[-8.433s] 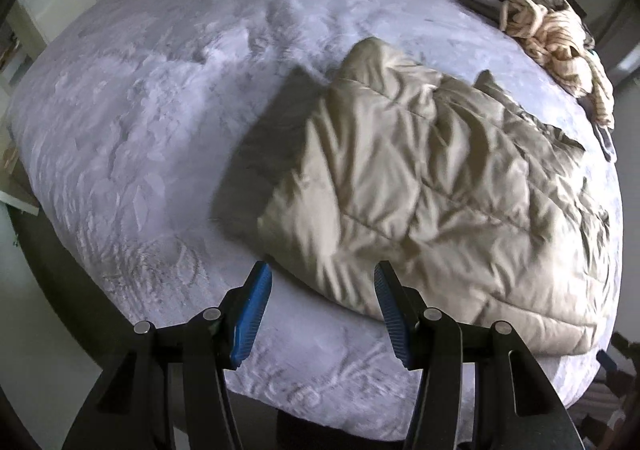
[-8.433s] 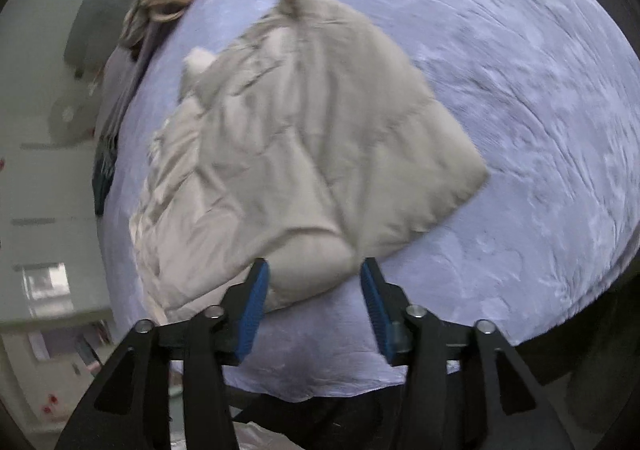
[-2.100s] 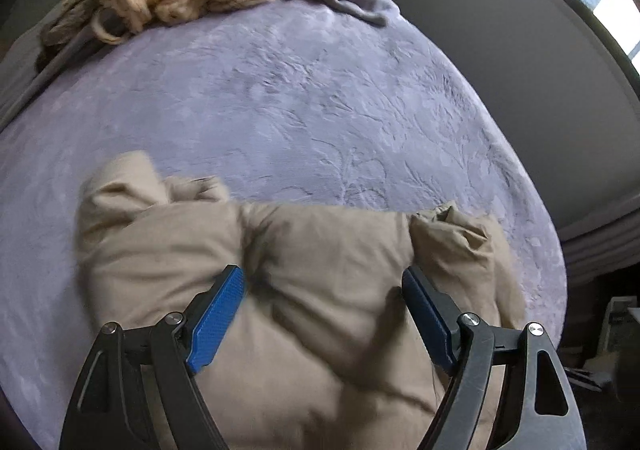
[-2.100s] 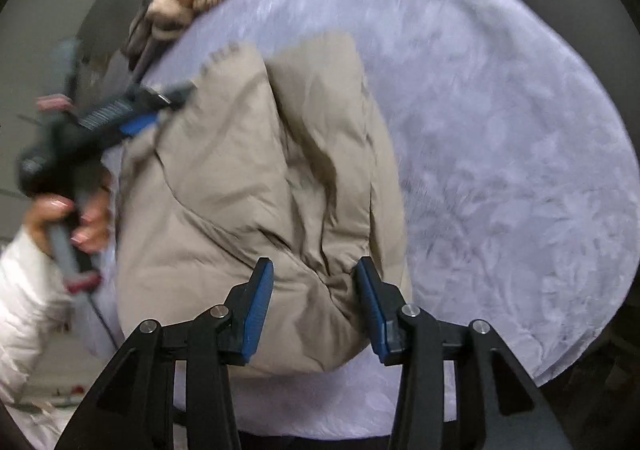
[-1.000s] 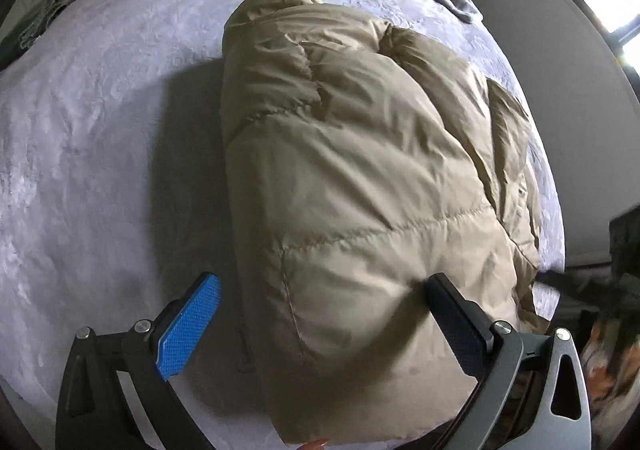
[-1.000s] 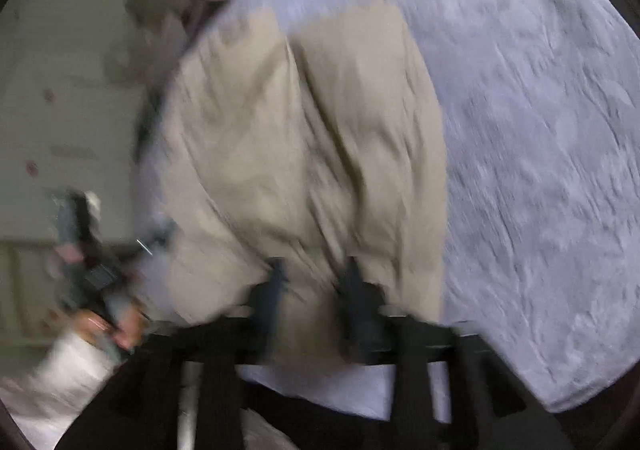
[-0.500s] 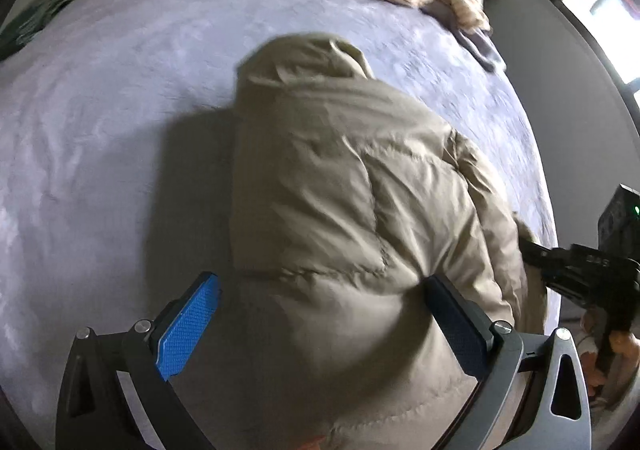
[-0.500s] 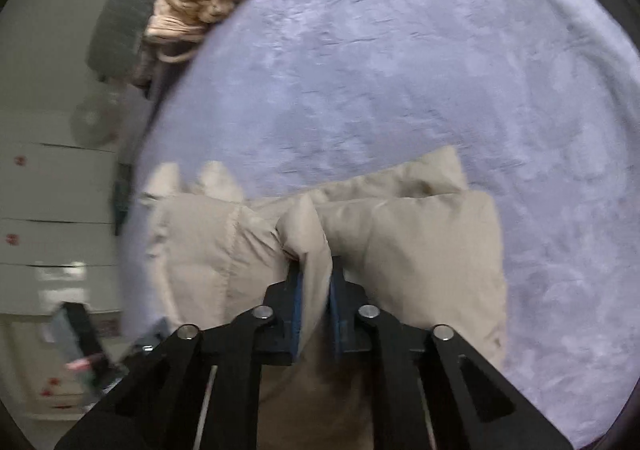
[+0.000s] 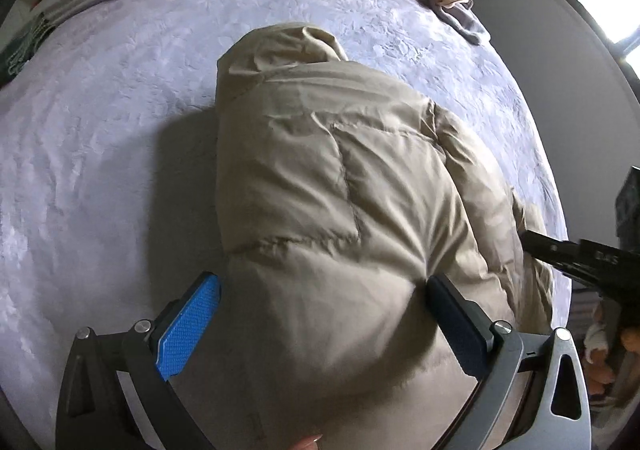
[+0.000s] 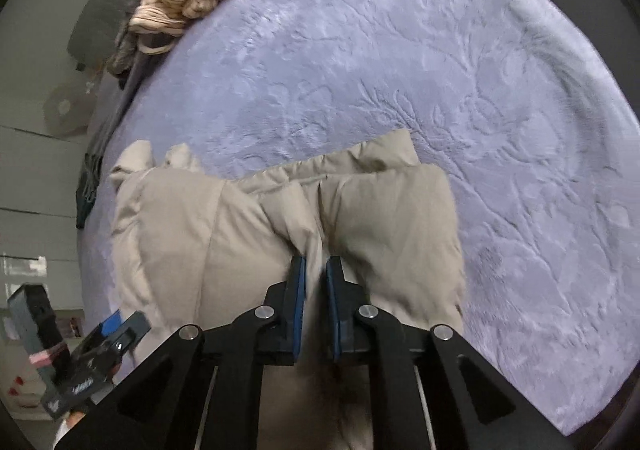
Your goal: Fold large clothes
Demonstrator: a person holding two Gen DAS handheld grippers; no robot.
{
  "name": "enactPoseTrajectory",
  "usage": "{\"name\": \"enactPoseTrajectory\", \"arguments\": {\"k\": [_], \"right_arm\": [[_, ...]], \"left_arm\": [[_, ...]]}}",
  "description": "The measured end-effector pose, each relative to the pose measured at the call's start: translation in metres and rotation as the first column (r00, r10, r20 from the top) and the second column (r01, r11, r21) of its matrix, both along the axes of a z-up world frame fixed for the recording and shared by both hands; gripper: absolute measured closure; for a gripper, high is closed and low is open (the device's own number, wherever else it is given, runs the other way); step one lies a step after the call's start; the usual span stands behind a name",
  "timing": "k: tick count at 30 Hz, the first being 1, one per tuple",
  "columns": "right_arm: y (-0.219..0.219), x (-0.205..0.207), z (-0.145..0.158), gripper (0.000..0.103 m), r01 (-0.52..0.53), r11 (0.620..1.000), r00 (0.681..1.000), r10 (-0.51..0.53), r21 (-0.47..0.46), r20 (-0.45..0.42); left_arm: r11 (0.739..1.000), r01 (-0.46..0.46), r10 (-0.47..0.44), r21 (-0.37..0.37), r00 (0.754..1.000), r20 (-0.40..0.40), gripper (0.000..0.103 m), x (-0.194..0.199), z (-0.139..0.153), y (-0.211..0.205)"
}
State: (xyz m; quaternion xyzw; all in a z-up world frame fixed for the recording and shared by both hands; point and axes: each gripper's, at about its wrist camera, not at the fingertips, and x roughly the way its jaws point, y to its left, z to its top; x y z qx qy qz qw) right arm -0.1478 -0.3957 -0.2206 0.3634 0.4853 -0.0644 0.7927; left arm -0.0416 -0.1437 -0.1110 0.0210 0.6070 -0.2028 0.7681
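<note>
Since the right claw [image 10: 316, 276] is pinching a ridge of the beige quilted puffer jacket [image 9: 344, 209] mid-bed on the lavender embossed bedspread [image 9: 100, 137], keep that pinch deep. Left claw [image 9: 320, 302] is spread wide, straddling the jacket's 6 o'clock bulk; close before lifting.
</note>
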Motion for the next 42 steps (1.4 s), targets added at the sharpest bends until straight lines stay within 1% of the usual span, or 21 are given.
{"name": "enactPoseTrajectory", "arguments": {"k": [2,4,6,8,10,14,15,16,19,21,23,25,27,30,32,35,36,37,40,41,42], "right_arm": [[0.002,-0.015,0.009,0.083,-0.002,1.0,1.0,0.002,-0.005,0.009],[0.002,-0.03,0.015,0.062,0.005,1.0,1.0,-0.005,-0.01,0.012],[0.002,-0.044,0.019,0.054,0.016,1.0,1.0,-0.016,-0.015,0.018],[0.001,-0.053,0.018,0.053,0.024,1.0,1.0,-0.024,-0.008,0.018],[0.0,-0.062,0.015,0.043,0.035,0.999,0.999,-0.035,0.006,0.015],[-0.006,-0.071,0.008,0.035,0.052,0.998,0.998,-0.052,0.022,0.017],[-0.009,-0.073,0.008,0.026,0.054,0.998,0.998,-0.055,0.025,0.019],[-0.011,-0.074,0.007,0.02,0.054,0.998,0.998,-0.055,0.03,0.029],[-0.022,-0.08,0.004,0.019,0.054,0.995,0.996,-0.06,0.079,0.072],[-0.03,-0.082,-0.003,0.017,0.054,0.991,0.993,-0.066,0.126,0.093],[-0.036,-0.083,-0.01,0.017,0.051,0.986,0.993,-0.067,0.158,0.099],[-0.043,-0.081,-0.022,0.017,0.043,0.98,0.993,-0.062,0.194,0.096],[-0.05,-0.078,-0.036,0.017,0.035,0.972,0.994,-0.057,0.234,0.089],[-0.059,-0.072,-0.059,0.016,0.029,0.95,0.995,-0.058,0.312,0.085],[-0.063,-0.069,-0.073,0.016,0.034,0.93,0.994,-0.07,0.366,0.085],[-0.065,-0.061,-0.091,0.014,0.037,0.884,0.99,-0.094,0.465,0.1],[-0.065,-0.057,-0.094,0.004,0.03,0.87,0.988,-0.099,0.492,0.115],[-0.064,-0.053,-0.094,0.0,0.008,0.848,0.984,-0.102,0.53,0.149],[-0.06,-0.043,-0.087,0.0,-0.066,0.785,0.969,-0.096,0.617,0.226],[-0.058,-0.038,-0.082,0.0,-0.096,0.783,0.968,-0.07,0.614,0.24],[-0.055,-0.033,-0.076,0.0,-0.127,0.8,0.97,-0.022,0.586,0.241]], "left_arm": [[1.0,-0.004,0.004,0.002,1.0,-0.004,0.0,-0.002,0.002,0.004],[1.0,-0.008,0.008,0.002,1.0,-0.006,0.0,-0.004,0.003,0.005],[1.0,-0.012,0.012,0.003,1.0,-0.009,0.0,-0.006,0.003,0.006],[1.0,-0.016,0.016,0.003,1.0,-0.011,0.0,-0.007,0.003,0.009],[1.0,-0.02,0.02,0.003,1.0,-0.014,0.0,-0.009,0.003,0.011],[1.0,-0.022,0.022,0.0,1.0,-0.021,0.0,-0.01,0.003,0.011],[1.0,-0.019,0.019,-0.004,1.0,-0.023,0.0,-0.01,0.003,0.012],[1.0,-0.015,0.015,-0.01,1.0,-0.027,0.0,-0.009,0.003,0.013],[0.998,-0.006,0.003,-0.066,0.999,-0.054,0.0,-0.007,0.002,0.02],[0.993,-0.002,-0.009,-0.121,0.996,-0.084,0.0,-0.005,-0.002,0.028],[0.983,-0.004,-0.021,-0.184,0.991,-0.134,0.0,-0.001,-0.009,0.037],[0.97,-0.021,-0.026,-0.244,0.982,-0.188,0.0,0.003,-0.019,0.045],[0.947,-0.064,-0.022,-0.314,0.964,-0.265,0.0,0.008,-0.035,0.053],[0.913,-0.114,-0.029,-0.392,0.94,-0.34,0.0,0.014,-0.052,0.06],[0.9,-0.118,-0.045,-0.419,0.932,-0.36,0.0,0.016,-0.06,0.059],[0.888,-0.128,-0.059,-0.441,0.921,-0.385,0.0,0.02,-0.071,0.058],[0.886,-0.132,-0.06,-0.445,0.918,-0.391,0.0,0.02,-0.073,0.057],[0.884,-0.134,-0.061,-0.448,0.916,-0.396,0.0,0.021,-0.075,0.057],[0.886,-0.137,-0.06,-0.443,0.914,-0.401,0.0,0.022,-0.076,0.057],[0.886,-0.141,-0.057,-0.442,0.913,-0.404,0.0,0.021,-0.076,0.057],[0.885,-0.144,-0.055,-0.442,0.911,-0.408,0.0,0.023,-0.077,0.057]]}}
